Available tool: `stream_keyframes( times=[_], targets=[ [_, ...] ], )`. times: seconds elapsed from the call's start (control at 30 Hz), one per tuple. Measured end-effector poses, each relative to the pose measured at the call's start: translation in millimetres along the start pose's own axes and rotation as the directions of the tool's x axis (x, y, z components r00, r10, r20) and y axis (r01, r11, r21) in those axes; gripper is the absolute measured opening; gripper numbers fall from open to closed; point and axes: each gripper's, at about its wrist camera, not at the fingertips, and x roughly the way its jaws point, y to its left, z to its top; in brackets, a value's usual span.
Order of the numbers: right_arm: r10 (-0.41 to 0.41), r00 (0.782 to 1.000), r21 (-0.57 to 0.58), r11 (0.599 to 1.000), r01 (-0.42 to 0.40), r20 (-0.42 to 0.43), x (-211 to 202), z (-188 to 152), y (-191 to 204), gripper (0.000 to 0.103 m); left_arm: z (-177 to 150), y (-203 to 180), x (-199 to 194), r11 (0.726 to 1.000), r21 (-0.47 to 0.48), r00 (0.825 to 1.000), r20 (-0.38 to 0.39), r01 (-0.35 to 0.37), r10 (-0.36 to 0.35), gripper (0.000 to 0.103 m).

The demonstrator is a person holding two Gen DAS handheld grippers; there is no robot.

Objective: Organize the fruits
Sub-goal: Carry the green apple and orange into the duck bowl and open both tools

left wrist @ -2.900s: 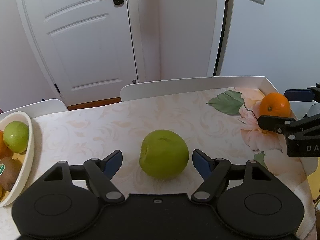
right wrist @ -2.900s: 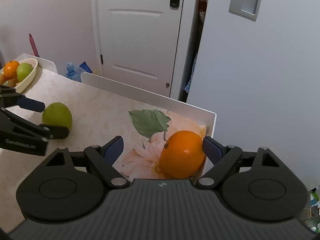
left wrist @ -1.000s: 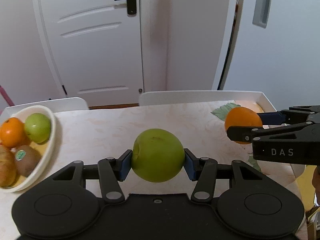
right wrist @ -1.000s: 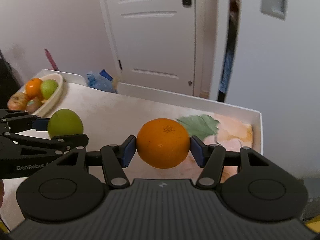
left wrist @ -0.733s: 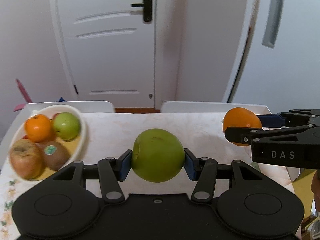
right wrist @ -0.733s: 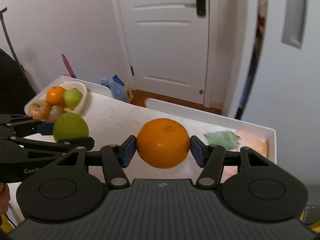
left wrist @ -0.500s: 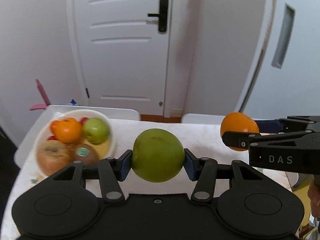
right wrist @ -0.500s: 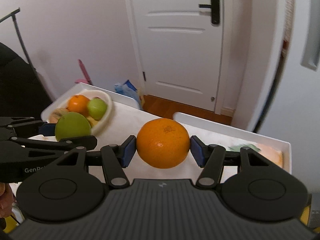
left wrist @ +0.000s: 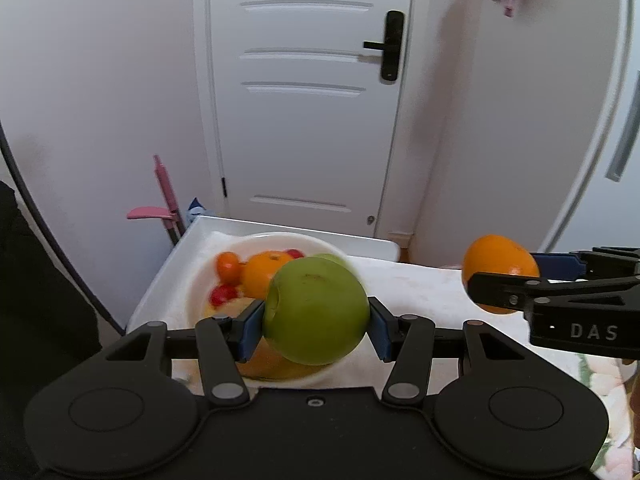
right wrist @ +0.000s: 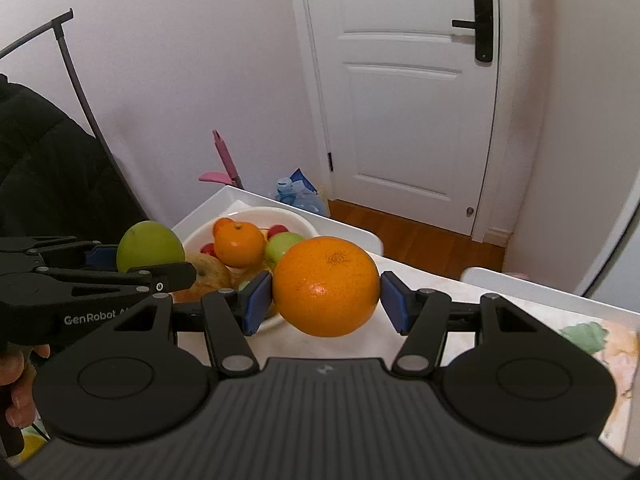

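Left gripper (left wrist: 316, 327) pinches 1 green apple (left wrist: 316, 312) in the air above the white fruit bowl (left wrist: 200, 280). Right gripper (right wrist: 326, 306) clamps 1 orange (right wrist: 326, 286) beside it, above the table (right wrist: 520, 308), near the bowl's rim.

We are in a home, in a lived-in room: a white panelled door (left wrist: 308, 92) with a black lever handle (left wrist: 386, 45), wooden floor (right wrist: 424, 236) at its foot, a worktop (right wrist: 472, 296) under a floral cloth (right wrist: 600, 340), a white fruit bowl (right wrist: 296, 218), and a pink dustpan (left wrist: 160, 200) against the wall.
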Motion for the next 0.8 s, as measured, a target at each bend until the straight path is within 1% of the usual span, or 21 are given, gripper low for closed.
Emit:
stream_keyframes(
  times=[0.2, 0.43, 0.63, 0.8],
  targets=[
    [-0.015, 1.000, 0.024, 1.000, 0.015, -0.019, 30.5, 10.5, 25.7, 0.074, 8.6, 43.2, 18.3, 1.000, 0.001, 1.000, -0.016, -0.003, 0.003, 0.057],
    [-0.042, 0.998, 0.055, 0.998, 0.044, -0.046, 68.4, 17.7, 42.1, 0.074, 20.2, 84.2, 58.3, 1.000, 0.011, 0.999, -0.052, 0.005, -0.004, 0.057],
    [-0.067, 0.995, 0.089, 0.993, 0.073, -0.070, 97.0, 19.2, 49.9, 0.074, 22.1, 104.0, 91.7, 0.999, 0.030, 0.995, -0.093, 0.022, -0.020, 0.057],
    [-0.082, 0.993, 0.113, 0.989, 0.091, -0.086, 109.8, 16.4, 51.6, 0.074, 20.4, 108.1, 112.6, 0.997, 0.053, 0.991, -0.124, 0.048, -0.041, 0.058]
  ],
)
